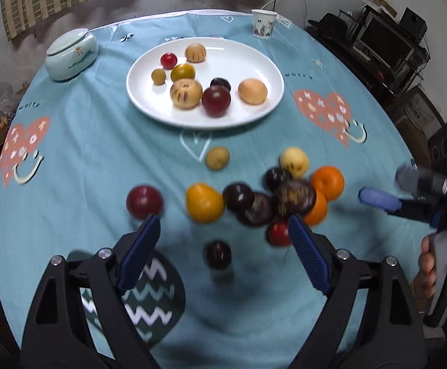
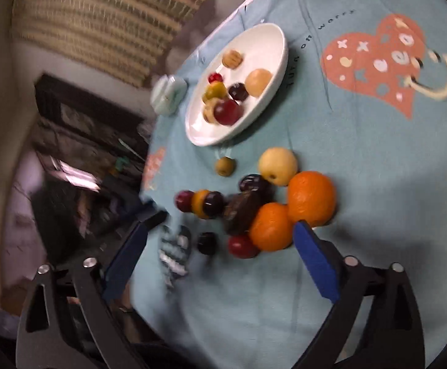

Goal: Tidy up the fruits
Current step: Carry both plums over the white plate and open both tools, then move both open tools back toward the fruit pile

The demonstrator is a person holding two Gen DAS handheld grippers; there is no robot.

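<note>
Your left gripper stands wide open over the blue tablecloth with nothing gripped; a small dark plum lies loose on the cloth between its blue pads. Your right gripper is likewise spread wide and empty, its right pad just beside two oranges. Just beyond both sits the unsorted cluster: red plum, yellow-orange fruit, several dark plums, and a pale yellow fruit, mostly touching one another. A small brownish fruit lies apart, nearer the white plate. The plate holds seven fruits. Farther off stand a lidded ceramic jar and a paper cup.
</note>
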